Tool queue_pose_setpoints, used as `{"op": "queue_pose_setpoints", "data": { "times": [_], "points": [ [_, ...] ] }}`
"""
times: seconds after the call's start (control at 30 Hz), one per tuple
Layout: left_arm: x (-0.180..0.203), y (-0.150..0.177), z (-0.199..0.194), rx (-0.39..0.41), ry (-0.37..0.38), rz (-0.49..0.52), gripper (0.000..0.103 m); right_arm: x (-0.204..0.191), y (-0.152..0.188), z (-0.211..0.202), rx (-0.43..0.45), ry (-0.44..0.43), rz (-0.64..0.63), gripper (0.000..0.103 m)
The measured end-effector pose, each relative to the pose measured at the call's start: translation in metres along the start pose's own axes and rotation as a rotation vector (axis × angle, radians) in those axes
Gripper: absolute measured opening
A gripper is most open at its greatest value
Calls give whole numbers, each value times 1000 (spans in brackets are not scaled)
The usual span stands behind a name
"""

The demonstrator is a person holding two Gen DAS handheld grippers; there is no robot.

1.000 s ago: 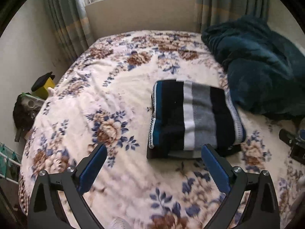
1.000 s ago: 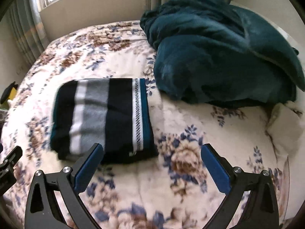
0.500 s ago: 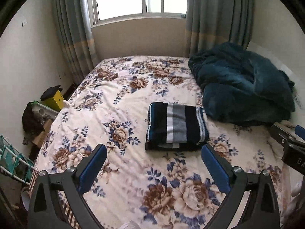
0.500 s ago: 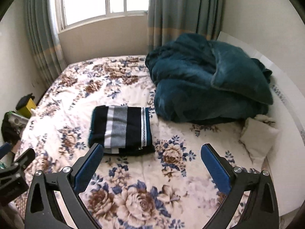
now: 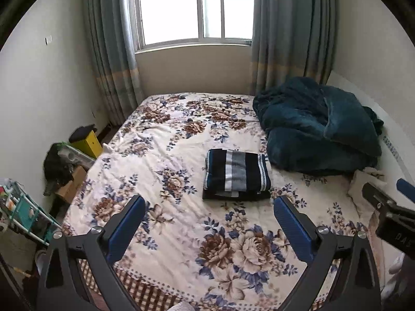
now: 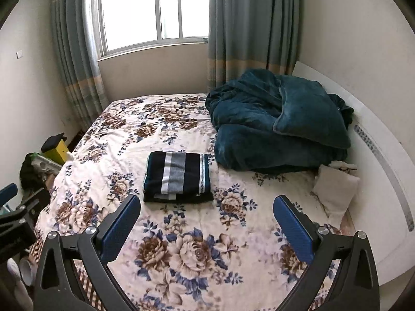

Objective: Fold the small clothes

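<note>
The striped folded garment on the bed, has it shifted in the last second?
No. The striped folded garment keeps its spot beside the teal blanket on the same floral patch; only both open claws pulled back.

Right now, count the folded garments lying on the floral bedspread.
1. The folded dark striped knit garment lies mid-bed on the floral bedspread, beside the heaped teal plush blanket. More could be hidden under that blanket.

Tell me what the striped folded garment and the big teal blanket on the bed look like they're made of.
Striped folded garment: probably a knit, wool or acrylic; matte, thick folded layers, woven-in stripes and a zigzag band. The fibre itself can't be told.

Teal blanket: looks like plush fleece or a similar pile fabric; a soft sheen on its bulky, rounded folds, with a stitched edge.
</note>
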State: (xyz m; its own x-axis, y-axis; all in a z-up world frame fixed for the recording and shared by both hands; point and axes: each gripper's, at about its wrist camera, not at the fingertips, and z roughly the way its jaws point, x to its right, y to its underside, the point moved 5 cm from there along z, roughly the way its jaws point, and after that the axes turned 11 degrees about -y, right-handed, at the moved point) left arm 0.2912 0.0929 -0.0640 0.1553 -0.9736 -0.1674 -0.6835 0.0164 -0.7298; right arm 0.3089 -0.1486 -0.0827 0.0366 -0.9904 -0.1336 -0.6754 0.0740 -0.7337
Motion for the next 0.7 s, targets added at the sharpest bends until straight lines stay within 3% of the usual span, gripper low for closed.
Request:
{"op": "queue_pose_setpoints", "data": {
  "times": [0.33,0.7],
  "points": [
    [-8,8,-24,22,15,-16,103,-11,7,-46,36,-27,-9,103],
    [-9,7,-34,39,2,-14,103,-13,5,-59,53,-38,-16,103]
  ]
}}
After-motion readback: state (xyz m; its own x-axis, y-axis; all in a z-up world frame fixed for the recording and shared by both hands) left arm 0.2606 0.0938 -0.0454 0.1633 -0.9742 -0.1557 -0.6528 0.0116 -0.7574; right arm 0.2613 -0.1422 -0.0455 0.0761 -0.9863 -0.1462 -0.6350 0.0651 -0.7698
